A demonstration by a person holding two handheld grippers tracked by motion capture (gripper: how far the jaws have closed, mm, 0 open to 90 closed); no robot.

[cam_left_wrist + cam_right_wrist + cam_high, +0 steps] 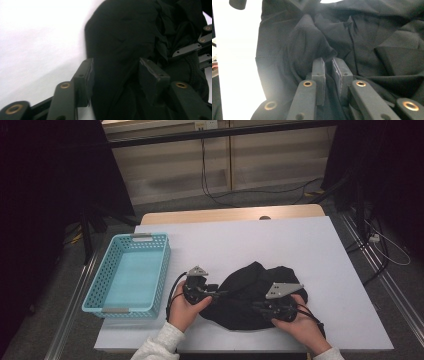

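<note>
A crumpled black garment (250, 292) lies on the white sheet near the table's front edge. My left gripper (218, 293) points right at the garment's left edge. In the left gripper view it (117, 80) stands open, its jaws either side of the cloth's (120, 42) edge. My right gripper (258, 307) points left into the garment's front part. In the right gripper view it (329, 72) is shut on a raised fold of the cloth (312, 42). The right gripper's arms (197, 46) show at the right of the left gripper view.
A light blue perforated basket (162, 270) stands at the left of the white sheet (280, 245), close to the left hand. The wooden table edge (230, 214) shows at the back. Cables run on the floor beyond and to the right.
</note>
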